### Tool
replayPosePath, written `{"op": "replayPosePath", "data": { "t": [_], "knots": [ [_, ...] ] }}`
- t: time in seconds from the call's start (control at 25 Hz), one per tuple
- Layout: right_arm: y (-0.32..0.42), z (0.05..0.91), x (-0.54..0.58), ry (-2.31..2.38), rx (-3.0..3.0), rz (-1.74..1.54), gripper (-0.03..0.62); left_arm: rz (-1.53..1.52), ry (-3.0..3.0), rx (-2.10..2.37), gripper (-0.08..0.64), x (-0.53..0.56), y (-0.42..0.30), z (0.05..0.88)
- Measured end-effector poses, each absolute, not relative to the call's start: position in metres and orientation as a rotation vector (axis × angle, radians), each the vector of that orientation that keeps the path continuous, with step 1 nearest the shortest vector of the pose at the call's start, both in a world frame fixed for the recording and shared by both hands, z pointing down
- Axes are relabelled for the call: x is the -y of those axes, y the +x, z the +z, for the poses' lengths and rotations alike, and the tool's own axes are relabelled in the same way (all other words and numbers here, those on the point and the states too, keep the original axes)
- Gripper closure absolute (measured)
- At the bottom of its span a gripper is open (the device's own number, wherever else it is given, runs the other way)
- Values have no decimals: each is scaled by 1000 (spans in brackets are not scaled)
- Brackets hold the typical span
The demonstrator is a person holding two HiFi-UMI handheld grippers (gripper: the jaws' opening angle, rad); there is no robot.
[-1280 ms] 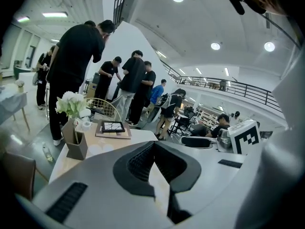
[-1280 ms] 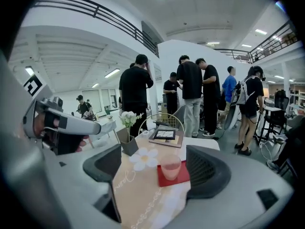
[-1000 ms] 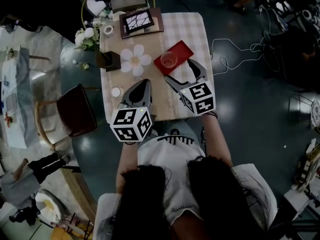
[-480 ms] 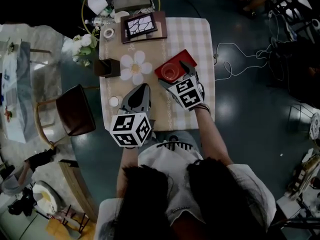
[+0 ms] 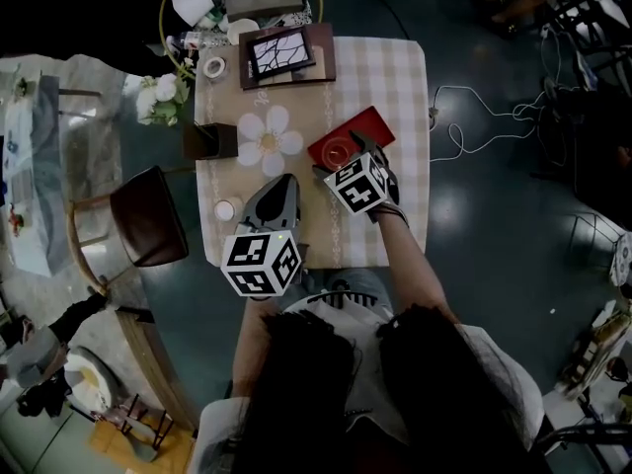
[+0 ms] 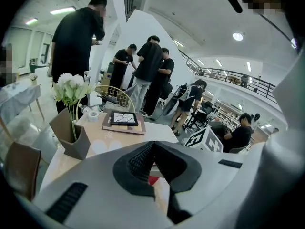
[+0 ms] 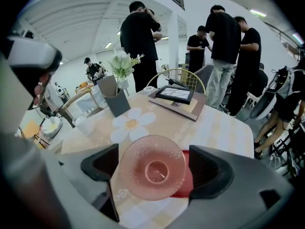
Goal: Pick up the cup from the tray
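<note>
Where the cup (image 7: 152,167) stands: on the red tray (image 5: 367,124), centre-right of the table (image 5: 413,166), head view.
Right gripper (image 5: 345,157): jaws have just been opening, spread either side of the cup, pads not pressing it.
Left gripper (image 6: 153,148): jaws clenched, empty, over the table's lower left.
Surface: checked cloth (image 5: 380,67), flower mat (image 5: 269,138), vase (image 5: 209,139), framed picture (image 5: 282,49).
Room: dark floor (image 5: 494,215), chair (image 5: 148,215) at left, people (image 6: 78,42) standing beyond the table.

The head view looks steeply down from above the person onto the whole worktop (image 5: 380,77). The right gripper view rides low and close, looking along its jaws at the glass cup (image 7: 152,167) between them. The left gripper view faces level across the worktop. All three views share the framed picture (image 5: 279,50) far beyond the jaws.
</note>
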State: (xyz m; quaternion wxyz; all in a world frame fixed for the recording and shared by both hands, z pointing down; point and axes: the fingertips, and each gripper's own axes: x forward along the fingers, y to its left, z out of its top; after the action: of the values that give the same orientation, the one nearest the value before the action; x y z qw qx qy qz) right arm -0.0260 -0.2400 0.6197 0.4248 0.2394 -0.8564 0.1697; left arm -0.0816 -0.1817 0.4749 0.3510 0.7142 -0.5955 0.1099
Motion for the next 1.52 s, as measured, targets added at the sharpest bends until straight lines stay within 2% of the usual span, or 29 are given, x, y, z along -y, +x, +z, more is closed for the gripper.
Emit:
{"op": "replayPosePath", "data": {
  "t": [0.16,0.24,0.56,0.88,1.52],
  "knots": [
    [-27,628,243,596,2113,439,153,288,1836,1539,552,181,-84,480],
    [-27,629,242,588,2104,448,184,288,1829,1541,552,181,-87,481],
    [-24,621,238,602,2106,423,187,282,1832,1543,552,176,-94,481],
    [12,604,219,685,2078,453,187,286,1889,1491,552,169,-80,479],
    [60,630,169,797,1978,507,187,325,1985,1393,552,148,-58,479]
  ]
}}
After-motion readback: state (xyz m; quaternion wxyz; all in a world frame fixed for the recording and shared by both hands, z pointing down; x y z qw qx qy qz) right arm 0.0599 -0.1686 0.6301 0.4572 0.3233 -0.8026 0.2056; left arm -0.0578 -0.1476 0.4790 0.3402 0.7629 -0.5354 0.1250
